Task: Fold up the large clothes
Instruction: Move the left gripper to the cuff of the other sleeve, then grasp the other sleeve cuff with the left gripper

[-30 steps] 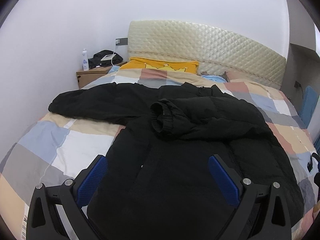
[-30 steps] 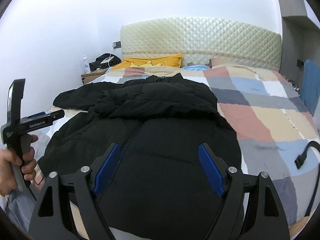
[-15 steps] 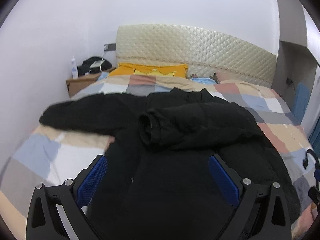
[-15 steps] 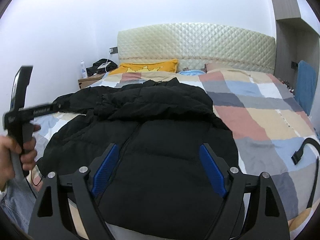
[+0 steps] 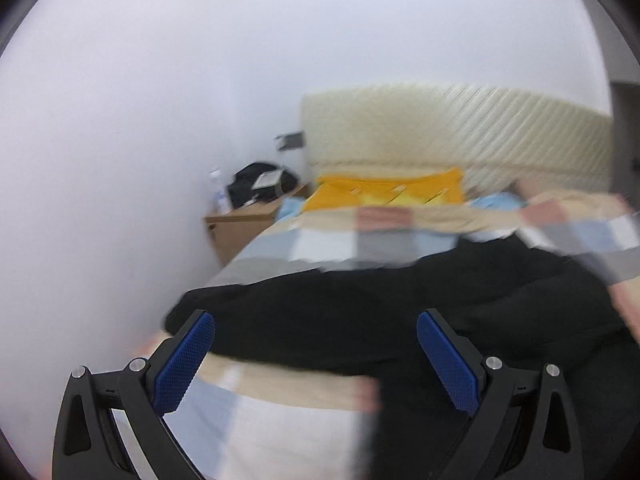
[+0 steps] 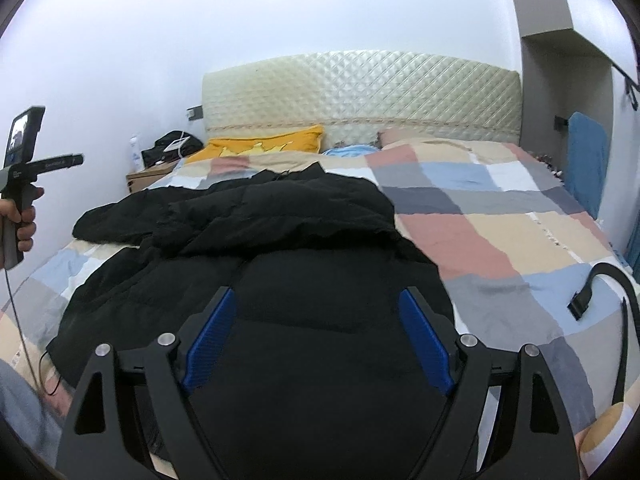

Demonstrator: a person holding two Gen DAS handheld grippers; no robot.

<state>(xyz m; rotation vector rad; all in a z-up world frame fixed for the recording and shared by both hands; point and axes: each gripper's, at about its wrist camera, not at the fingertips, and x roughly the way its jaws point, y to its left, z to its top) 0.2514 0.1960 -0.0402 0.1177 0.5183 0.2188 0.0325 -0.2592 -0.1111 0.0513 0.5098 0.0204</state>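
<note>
A large black padded jacket [image 6: 280, 264] lies spread on the checked bedspread [image 6: 500, 240]. One sleeve is folded across its chest; the other sleeve [image 5: 304, 304] stretches out to the left. My left gripper [image 5: 316, 356] is open and empty, above the outstretched sleeve; its view is blurred. It also shows in the right wrist view [image 6: 24, 184], held in a hand at the far left. My right gripper [image 6: 316, 340] is open and empty over the jacket's lower body.
A quilted cream headboard [image 6: 360, 96] and a yellow pillow [image 6: 264, 146] are at the far end. A wooden nightstand [image 6: 148, 178] with a bottle and dark items stands at the left by the wall. A black strap [image 6: 600, 292] lies on the right of the bed.
My left gripper has swung left and up towards the outstretched sleeve, blurring its view. My right gripper has stayed over the jacket's lower part. The jacket has not moved.
</note>
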